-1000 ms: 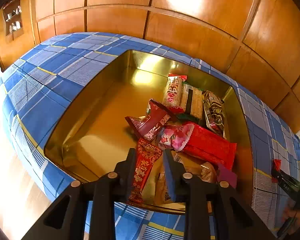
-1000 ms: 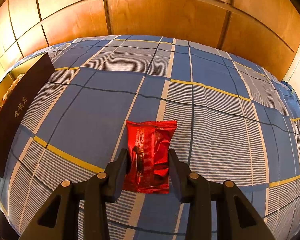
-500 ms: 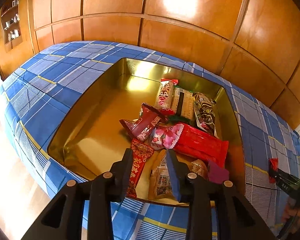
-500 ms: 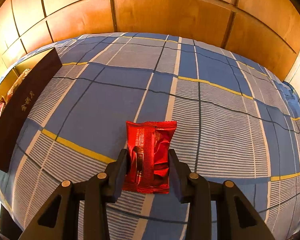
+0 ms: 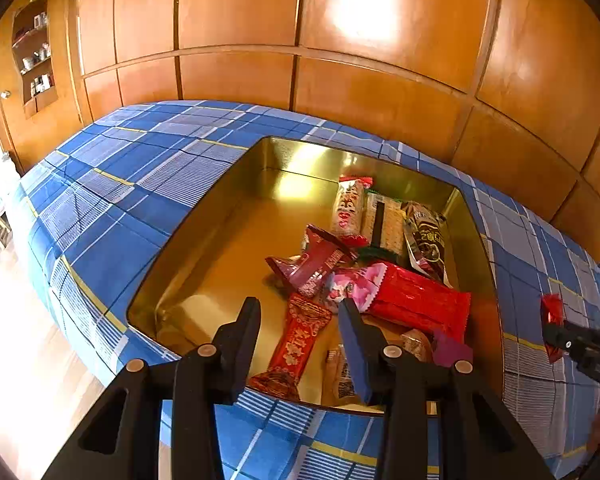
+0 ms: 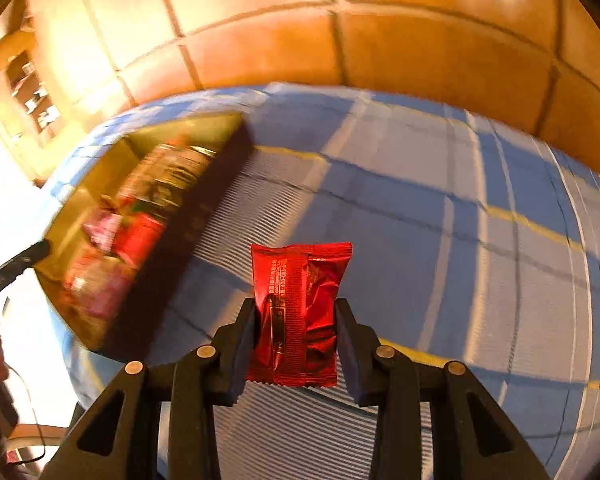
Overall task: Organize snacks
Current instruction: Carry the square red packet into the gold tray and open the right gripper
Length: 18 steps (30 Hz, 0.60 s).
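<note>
The right tongs (image 6: 296, 322) are clamped on a small red snack packet (image 6: 300, 312), one pad against each side edge, and hold it clear of the blue plaid tablecloth (image 6: 480, 248). The packet's long axis runs along the line of the fingers, its crimped end pointing away from the camera.

The governing relation: the gold tin (image 6: 80, 216) lies to the left of the right tongs in the right wrist view, with its dark outer wall (image 6: 188, 240) facing the packet. The packet must therefore travel left and pass over that wall before release. This view is motion-blurred, so the clearance above the wall cannot be judged.

The left tongs (image 5: 298, 322) hang over the near edge of the same gold tin (image 5: 204, 248). Their jaws have just been opening and now stand moderately apart with nothing pressed between them; a long red wrapper (image 5: 300, 344) lies in the tin beneath the gap. The left tongs are nearer the tin, but the packet is carried by the right.
</note>
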Available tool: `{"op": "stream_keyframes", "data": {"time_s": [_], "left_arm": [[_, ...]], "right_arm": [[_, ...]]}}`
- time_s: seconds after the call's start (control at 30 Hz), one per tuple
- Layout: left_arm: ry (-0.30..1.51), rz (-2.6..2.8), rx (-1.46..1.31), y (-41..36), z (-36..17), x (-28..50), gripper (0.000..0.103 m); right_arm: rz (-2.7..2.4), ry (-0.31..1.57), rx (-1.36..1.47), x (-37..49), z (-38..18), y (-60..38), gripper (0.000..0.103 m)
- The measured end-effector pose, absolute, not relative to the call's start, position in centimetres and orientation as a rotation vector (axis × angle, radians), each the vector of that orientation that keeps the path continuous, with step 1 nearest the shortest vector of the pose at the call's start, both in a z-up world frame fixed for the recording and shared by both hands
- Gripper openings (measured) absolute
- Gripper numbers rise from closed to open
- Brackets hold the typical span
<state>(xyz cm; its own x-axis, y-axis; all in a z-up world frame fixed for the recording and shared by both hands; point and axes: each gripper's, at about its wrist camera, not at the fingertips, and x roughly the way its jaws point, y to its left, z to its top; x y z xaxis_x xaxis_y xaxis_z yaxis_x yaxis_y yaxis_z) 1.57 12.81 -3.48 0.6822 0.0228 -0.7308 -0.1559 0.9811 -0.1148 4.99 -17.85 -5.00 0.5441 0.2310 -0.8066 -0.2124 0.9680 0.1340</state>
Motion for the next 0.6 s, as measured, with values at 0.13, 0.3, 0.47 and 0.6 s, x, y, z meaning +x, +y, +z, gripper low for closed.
{"op": "stream_keyframes", "data": {"time_s": [0.13, 0.3, 0.47, 0.6], "left_arm": [[0.810, 0.117, -0.179, 13.4, -3.5, 1.5, 0.041], [0.802, 0.139, -0.184, 14.1, -3.6, 1.2, 0.041], [0.794, 0.159, -0.205, 14.9, -3.7, 0.9, 0.041], [0.778, 0.184, -0.222, 15.9, -3.5, 0.5, 0.041]], "right_arm": [[0.357, 0.918, -0.034, 4.7, -2.9, -14.3, 0.038], [0.446, 0.899, -0.080, 3.9, -1.8, -10.7, 0.038], [0.520, 0.896, -0.134, 3.7, -1.5, -7.6, 0.038], [0.534, 0.892, -0.153, 4.5, -1.1, -6.3, 0.038]]}}
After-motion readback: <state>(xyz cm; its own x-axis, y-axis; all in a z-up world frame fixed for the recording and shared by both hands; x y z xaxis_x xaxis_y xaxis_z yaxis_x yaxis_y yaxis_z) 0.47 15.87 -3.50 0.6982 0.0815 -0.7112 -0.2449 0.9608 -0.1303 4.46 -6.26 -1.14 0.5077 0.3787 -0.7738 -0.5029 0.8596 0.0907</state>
